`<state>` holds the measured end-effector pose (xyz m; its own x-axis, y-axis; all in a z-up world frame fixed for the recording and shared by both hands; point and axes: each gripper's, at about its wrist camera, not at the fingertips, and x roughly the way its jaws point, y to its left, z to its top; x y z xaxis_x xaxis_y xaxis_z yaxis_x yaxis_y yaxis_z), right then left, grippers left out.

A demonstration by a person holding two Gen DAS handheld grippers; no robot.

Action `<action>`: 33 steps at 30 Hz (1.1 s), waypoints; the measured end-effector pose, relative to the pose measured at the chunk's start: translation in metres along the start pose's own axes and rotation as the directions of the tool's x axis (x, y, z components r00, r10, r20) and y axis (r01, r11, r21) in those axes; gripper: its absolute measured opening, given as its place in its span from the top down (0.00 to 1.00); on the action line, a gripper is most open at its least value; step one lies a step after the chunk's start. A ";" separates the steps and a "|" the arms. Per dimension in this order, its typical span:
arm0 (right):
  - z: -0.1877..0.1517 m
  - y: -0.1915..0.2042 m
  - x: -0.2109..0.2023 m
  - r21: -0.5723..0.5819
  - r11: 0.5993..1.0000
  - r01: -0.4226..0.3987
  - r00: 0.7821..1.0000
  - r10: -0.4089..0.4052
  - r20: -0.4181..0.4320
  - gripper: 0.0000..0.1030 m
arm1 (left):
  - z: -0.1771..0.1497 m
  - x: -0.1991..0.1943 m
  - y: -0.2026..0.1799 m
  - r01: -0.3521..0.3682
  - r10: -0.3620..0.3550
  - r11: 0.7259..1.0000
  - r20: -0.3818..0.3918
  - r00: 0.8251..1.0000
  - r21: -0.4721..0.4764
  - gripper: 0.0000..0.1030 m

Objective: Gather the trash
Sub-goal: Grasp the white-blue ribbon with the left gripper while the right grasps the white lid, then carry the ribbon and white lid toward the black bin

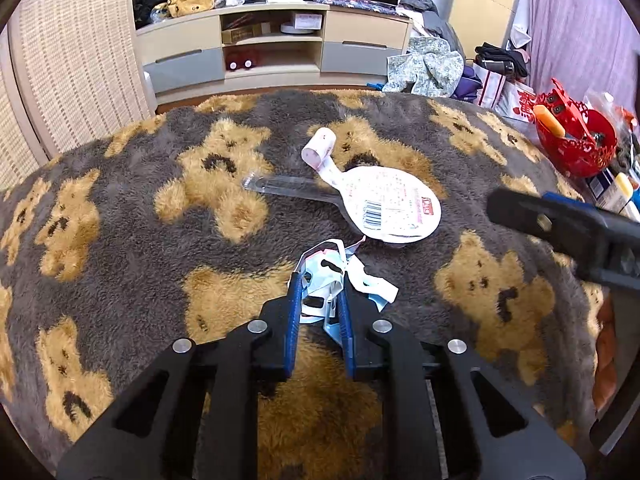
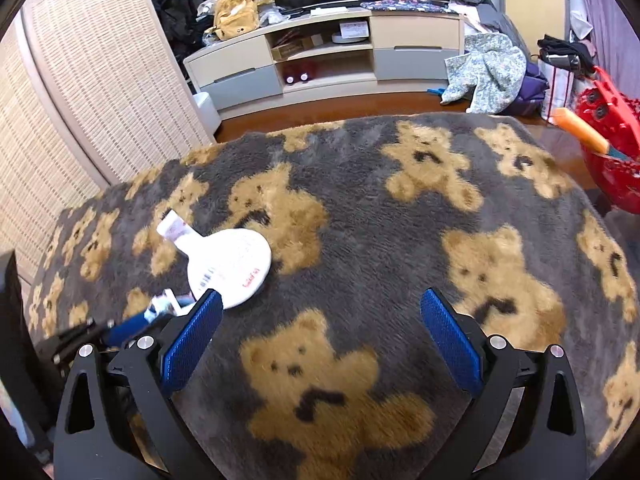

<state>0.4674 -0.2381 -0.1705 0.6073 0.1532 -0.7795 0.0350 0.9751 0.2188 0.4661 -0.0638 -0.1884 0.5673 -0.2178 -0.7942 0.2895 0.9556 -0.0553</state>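
- A fuzzy bear-print blanket (image 1: 160, 184) covers the whole work surface, with wide bare stretches on its near right.
- Red basket (image 1: 576, 140) sits at the right edge.
- White round lid (image 1: 396, 204) lies mid-blanket, just beyond the wrapper.
- Right gripper (image 2: 320, 320) hangs spread wide, empty.
- Left gripper (image 1: 320, 284) is clamped on a crumpled wrapper (image 1: 326, 272).

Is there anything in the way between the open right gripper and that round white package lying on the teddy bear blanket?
Nothing visible blocks it. The right gripper is open over bare blanket, and the round white package lies just beyond its left finger. The left gripper, shut on a crumpled wrapper, sits close beside the package.
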 end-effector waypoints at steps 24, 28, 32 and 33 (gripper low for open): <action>-0.013 0.083 0.044 -0.169 0.984 -0.059 0.997 0.048 -0.066 0.71 | -0.034 -0.037 0.058 -0.093 0.093 0.995 -0.002 0.996 -0.018 0.94; -0.024 0.085 0.024 -0.186 0.980 -0.076 0.996 0.067 -0.054 0.78 | -0.047 -0.055 0.054 -0.087 0.087 0.996 0.001 0.996 -0.027 0.94; -0.037 0.087 -0.001 -0.197 0.977 -0.081 0.997 0.076 -0.032 0.79 | -0.063 -0.073 0.044 -0.083 0.083 0.996 -0.011 0.996 -0.019 0.94; -0.041 0.088 -0.011 -0.209 0.975 -0.073 0.997 0.070 -0.023 0.79 | -0.067 -0.079 0.041 -0.086 0.085 0.996 -0.011 0.996 -0.017 0.94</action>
<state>0.4308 -0.1474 -0.1667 0.5896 0.2243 -0.7759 -0.1758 0.9733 0.1478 0.3816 0.0056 -0.1686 0.5816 -0.1333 -0.8025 0.2266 0.9740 0.0025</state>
